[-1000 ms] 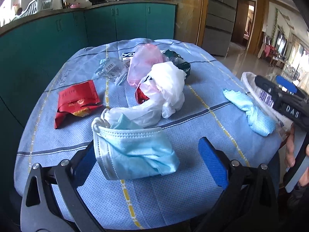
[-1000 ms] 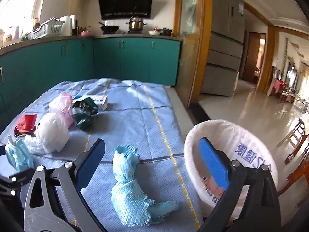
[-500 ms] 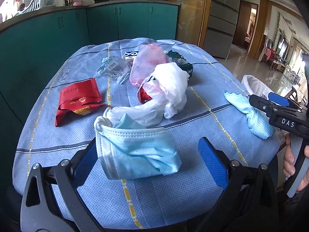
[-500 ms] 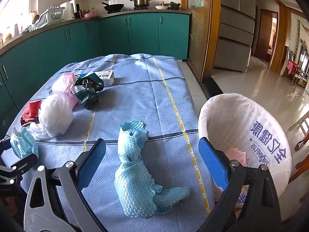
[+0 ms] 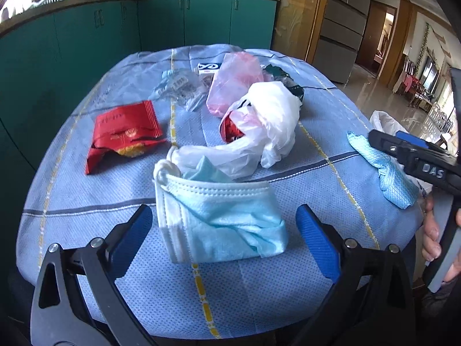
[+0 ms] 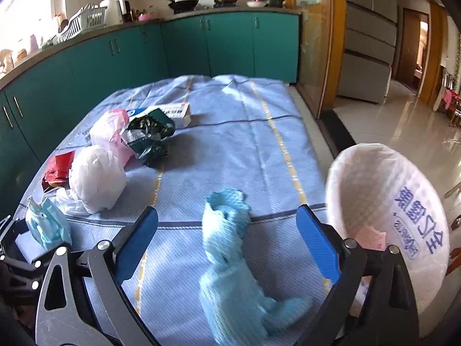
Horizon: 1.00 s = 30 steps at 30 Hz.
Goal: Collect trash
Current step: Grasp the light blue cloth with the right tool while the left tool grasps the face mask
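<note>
A crumpled blue face mask (image 5: 219, 216) lies on the blue tablecloth (image 5: 121, 196), between the fingers of my open left gripper (image 5: 224, 230). Behind it lie a white plastic bag (image 5: 259, 132), a red wrapper (image 5: 124, 129), a pink bag (image 5: 233, 83) and a clear wrapper (image 5: 178, 86). My open right gripper (image 6: 227, 239) hovers over a light blue cloth (image 6: 230, 259). A bin lined with a white bag (image 6: 389, 216) stands at the table's right edge. The mask also shows in the right wrist view (image 6: 46, 225).
A dark green foil wrapper (image 6: 149, 135) and a white box (image 6: 173, 112) lie further back. Teal kitchen cabinets (image 6: 201, 46) run behind the table. A tiled floor (image 6: 403, 109) opens to the right. The right gripper body shows in the left wrist view (image 5: 417, 164).
Both cameras have tilted down and moved slightly closer to the table. The right gripper has moved in over the blue cloth. Both grippers stay open and nothing on the table has moved.
</note>
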Available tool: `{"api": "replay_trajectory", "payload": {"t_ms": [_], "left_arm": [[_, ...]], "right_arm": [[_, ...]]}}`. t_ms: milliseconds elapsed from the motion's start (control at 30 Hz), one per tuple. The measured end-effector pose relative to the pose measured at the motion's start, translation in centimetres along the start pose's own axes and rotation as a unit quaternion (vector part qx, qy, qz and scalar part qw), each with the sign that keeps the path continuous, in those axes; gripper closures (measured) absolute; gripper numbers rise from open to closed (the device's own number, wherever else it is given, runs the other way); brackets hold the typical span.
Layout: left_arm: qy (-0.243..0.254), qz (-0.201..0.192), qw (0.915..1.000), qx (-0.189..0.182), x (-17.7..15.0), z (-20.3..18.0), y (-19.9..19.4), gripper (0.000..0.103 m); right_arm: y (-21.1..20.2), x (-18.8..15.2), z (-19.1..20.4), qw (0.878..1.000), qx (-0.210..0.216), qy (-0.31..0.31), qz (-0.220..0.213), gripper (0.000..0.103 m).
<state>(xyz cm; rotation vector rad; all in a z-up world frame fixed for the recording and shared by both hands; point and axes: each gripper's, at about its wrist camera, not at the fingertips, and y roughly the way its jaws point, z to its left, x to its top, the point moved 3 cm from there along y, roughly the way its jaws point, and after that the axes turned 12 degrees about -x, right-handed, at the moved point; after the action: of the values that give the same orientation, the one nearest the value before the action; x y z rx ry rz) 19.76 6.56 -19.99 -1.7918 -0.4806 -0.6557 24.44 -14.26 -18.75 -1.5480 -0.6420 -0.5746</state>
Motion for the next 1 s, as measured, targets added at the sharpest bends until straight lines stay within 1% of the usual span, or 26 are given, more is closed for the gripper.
{"api": "replay_trajectory", "payload": {"t_ms": [67,167,267,367,433,500,533,600,667,700,800,867,967,1000], "left_arm": [[-0.006,0.003,1.0000,-0.002,-0.1,0.1,0.0,0.004],[-0.004,0.007,0.9999,0.009,-0.2,0.3,0.1,0.004],[-0.003,0.006,0.9999,0.015,-0.2,0.5,-0.1,0.004],[-0.010,0.003,0.9998,0.017,-0.2,1.2,-0.5,0.004],[-0.018,0.007,0.9997,0.016,-0.3,1.6,-0.5,0.004],[-0.028,0.014,0.9995,0.009,-0.5,1.8,-0.2,0.003],[-0.033,0.017,0.9993,0.004,-0.6,1.9,-0.1,0.004],[-0.033,0.020,0.9993,0.001,-0.6,1.8,0.2,0.004],[-0.023,0.022,0.9995,0.005,-0.6,1.5,0.4,0.004],[-0.017,0.023,0.9995,0.011,-0.5,1.3,0.5,0.004],[-0.003,0.030,0.9986,0.044,-0.3,1.3,1.0,0.003],[-0.005,0.028,0.9988,0.040,0.1,1.4,1.1,0.004],[-0.001,0.033,0.9984,0.045,0.4,1.3,1.3,0.005],[0.004,0.034,0.9984,0.046,0.3,1.2,1.3,0.012]], "right_arm": [[1.3,-0.1,0.7,1.000,-0.003,-0.005,0.022,0.008],[2.6,-0.6,1.5,0.999,0.008,-0.009,0.048,0.008],[3.1,-1.1,1.7,0.998,0.022,-0.004,0.060,0.009],[2.8,-1.1,1.5,0.998,0.021,-0.003,0.059,0.016],[2.6,-1.2,1.1,0.998,0.025,0.002,0.059,0.023],[2.4,-1.3,1.0,0.998,0.023,0.001,0.057,0.043],[2.3,-1.3,0.8,0.998,0.022,0.002,0.057,0.047],[2.1,-1.4,0.4,0.998,0.028,0.008,0.055,0.064],[2.0,-1.5,0.1,0.998,0.028,0.010,0.056,0.070],[2.0,-1.6,-0.1,0.998,0.029,0.011,0.057,0.071],[2.0,-1.7,-0.4,0.998,0.032,0.014,0.058,0.071],[2.0,-1.8,-0.6,0.998,0.038,0.015,0.057,0.067],[1.9,-2.0,-0.6,0.998,0.030,0.008,0.055,0.066],[1.8,-2.0,-0.5,0.998,0.029,0.006,0.055,0.067]]}}
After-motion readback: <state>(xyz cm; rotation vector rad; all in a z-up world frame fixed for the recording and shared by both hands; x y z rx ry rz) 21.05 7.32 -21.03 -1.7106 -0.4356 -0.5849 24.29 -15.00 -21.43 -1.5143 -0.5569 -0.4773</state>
